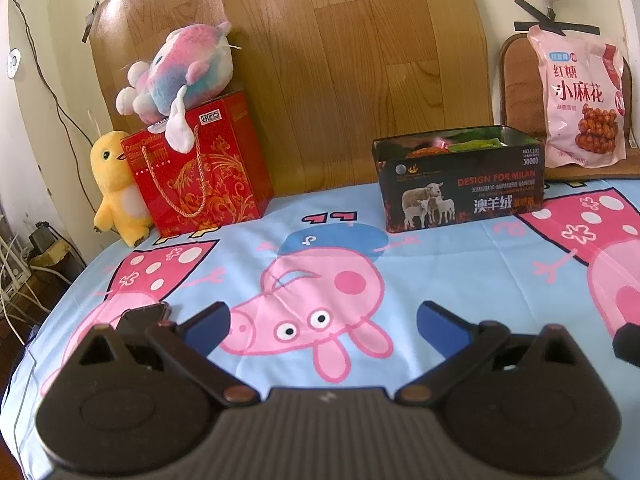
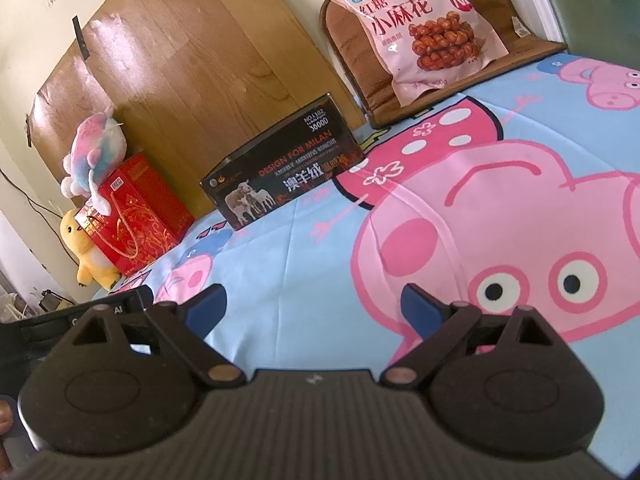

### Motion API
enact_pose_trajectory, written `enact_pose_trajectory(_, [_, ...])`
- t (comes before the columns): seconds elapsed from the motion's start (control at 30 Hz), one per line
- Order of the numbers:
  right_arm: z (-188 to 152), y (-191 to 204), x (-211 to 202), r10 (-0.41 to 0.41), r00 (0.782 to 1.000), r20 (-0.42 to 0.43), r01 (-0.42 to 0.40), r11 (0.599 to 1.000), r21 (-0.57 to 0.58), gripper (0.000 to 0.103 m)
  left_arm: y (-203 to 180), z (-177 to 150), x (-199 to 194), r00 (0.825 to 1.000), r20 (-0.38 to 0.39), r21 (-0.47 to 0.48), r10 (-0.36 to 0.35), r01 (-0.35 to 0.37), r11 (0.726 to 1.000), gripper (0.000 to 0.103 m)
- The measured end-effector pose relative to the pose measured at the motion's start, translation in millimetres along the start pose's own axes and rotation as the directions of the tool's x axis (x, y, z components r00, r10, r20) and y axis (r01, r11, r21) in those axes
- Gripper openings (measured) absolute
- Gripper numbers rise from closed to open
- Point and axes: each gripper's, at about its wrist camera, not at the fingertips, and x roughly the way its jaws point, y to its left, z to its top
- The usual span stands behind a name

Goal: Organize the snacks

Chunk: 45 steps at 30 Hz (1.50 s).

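Both tongs, left (image 1: 323,322) and right (image 2: 313,303), spread apart, empty. Large pink snack bag with brown twists (image 2: 416,28) propped upright on brown chair (image 2: 532,50), ahead-right, beyond black sheep-printed tin (image 2: 280,184); nearer right tongs.

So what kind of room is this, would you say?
Probably a bedroom at home: a cartoon pig bedsheet, plush toys on a red gift bag, and a snack bag on a chair.
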Motion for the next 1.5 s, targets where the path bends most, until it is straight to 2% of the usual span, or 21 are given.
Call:
enact_pose_trajectory(0.1, [-0.3, -0.2, 0.0, -0.002, 1.0, 0.0, 0.002, 1.0, -0.003, 0.096, -1.2, -0.2, 0.3, 1.0, 0.001, -0.008, -0.016, 0.016, 1.0, 0.103])
enact_pose_trajectory(0.27, [-2.2, -2.9, 0.4, -0.039, 0.999, -0.012, 0.038, 0.999, -0.016, 0.096, -10.4, 2.9, 8.1, 0.995, -0.016, -0.038, -0.098, 0.098, 0.995, 0.103])
enact_pose_trajectory(0.57, [-5.5, -15.8, -19.4, -0.104, 0.994, 0.032, 0.104, 0.995, -0.005, 0.096, -46.2, 3.3, 5.1, 0.982, -0.026, 0.003, -0.187, 0.187, 0.982, 0.103])
enact_pose_trajectory(1.5, [-7.1, -17.4, -26.9, -0.098, 0.995, 0.035, 0.099, 0.995, -0.015, 0.096, -55.6, 0.6, 2.3, 0.981, -0.045, 0.02, -0.19, 0.191, 0.981, 0.103])
